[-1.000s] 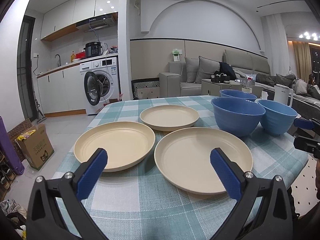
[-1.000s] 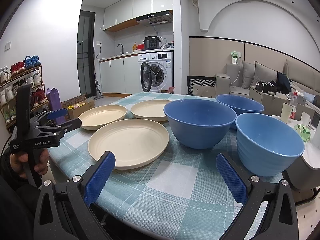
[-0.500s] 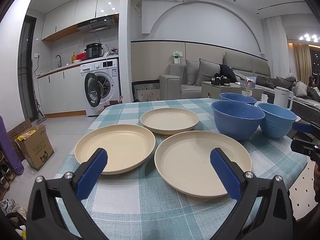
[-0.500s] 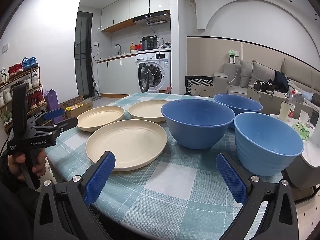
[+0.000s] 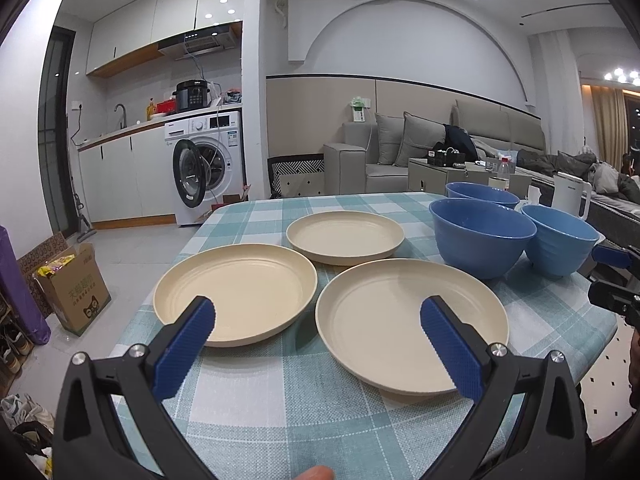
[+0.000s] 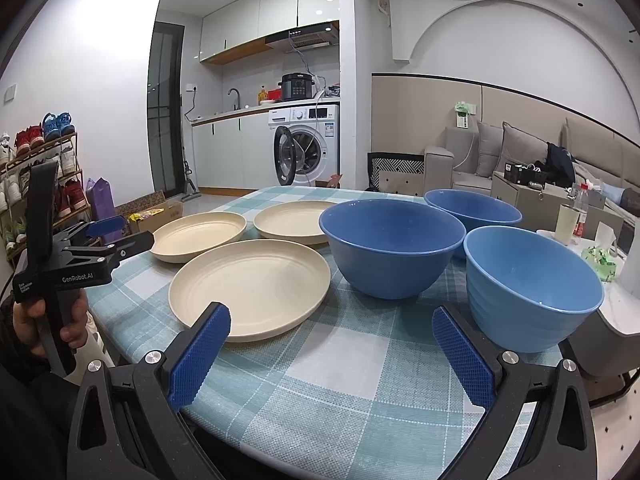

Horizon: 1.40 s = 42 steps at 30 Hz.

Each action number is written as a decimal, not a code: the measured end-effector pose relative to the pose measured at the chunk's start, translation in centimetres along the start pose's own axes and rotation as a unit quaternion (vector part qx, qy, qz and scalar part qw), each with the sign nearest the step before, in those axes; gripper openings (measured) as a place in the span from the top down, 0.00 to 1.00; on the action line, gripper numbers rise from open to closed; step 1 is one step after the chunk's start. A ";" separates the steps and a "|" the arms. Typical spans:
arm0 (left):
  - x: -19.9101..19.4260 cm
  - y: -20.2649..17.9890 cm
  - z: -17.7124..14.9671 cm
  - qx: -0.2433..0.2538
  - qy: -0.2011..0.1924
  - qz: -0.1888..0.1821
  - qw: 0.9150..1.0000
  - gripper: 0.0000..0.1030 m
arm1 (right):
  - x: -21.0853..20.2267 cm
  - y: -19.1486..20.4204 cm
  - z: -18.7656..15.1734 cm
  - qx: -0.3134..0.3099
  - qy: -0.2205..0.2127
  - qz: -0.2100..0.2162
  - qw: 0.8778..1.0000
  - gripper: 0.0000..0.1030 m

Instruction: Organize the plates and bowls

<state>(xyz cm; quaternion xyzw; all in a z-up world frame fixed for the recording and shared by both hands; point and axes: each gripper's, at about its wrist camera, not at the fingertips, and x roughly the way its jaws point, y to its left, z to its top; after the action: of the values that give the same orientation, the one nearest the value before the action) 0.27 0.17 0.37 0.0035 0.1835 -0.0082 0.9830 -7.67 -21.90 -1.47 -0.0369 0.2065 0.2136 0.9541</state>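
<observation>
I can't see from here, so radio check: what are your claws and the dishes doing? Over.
Left gripper open, right gripper open, both empty. Three cream plates and three blue bowls sit separate on the checked tablecloth. Nothing blocking.

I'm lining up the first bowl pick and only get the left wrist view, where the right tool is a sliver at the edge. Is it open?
Observer: Yes. The right tool is open, with nothing between its fingers.
Operator: Which dish is nearest it?
Observer: The light blue bowl, just ahead and to its right.
Operator: Anything inside that bowl? I only see its rim.
Observer: Nothing visible; its inside looks bare.
</observation>
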 end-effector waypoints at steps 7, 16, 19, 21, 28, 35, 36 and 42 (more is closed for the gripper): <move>0.2 -0.5 0.0 0.010 0.007 -0.005 1.000 0.00 | -0.2 -0.1 0.2 -0.001 -0.001 -0.004 1.000 0.00; 0.1 -0.4 0.2 0.004 0.000 -0.008 1.000 0.00 | -0.4 -0.4 0.3 0.000 -0.005 -0.008 1.000 0.00; -0.1 -0.3 0.3 0.004 -0.005 -0.013 1.000 0.00 | -0.6 -0.4 0.4 0.001 -0.007 -0.009 1.000 0.00; -0.1 -0.3 0.3 0.006 -0.005 -0.018 1.000 0.00 | -0.6 -0.4 0.5 0.001 -0.007 -0.009 1.000 0.00; 0.0 0.3 0.7 -0.010 0.000 -0.024 1.000 0.00 | -0.7 -0.3 0.6 0.002 -0.012 -0.007 1.000 0.00; 0.4 0.3 1.6 -0.007 0.011 -0.025 1.000 0.00 | -0.4 -0.3 1.3 -0.001 -0.003 -0.012 1.000 0.00; 0.5 0.3 1.7 -0.005 0.012 -0.024 1.000 0.00 | -0.3 -0.4 1.5 -0.001 -0.003 -0.012 1.000 0.00; 0.9 0.4 2.7 0.007 0.011 -0.017 1.000 0.00 | 0.1 -0.4 2.6 -0.005 0.003 -0.013 1.000 0.00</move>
<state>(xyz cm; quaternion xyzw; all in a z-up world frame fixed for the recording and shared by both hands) 2.11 0.50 2.60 0.0074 0.1942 -0.0257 0.9806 -6.42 -21.80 0.89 -0.0454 0.2074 0.2019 0.9561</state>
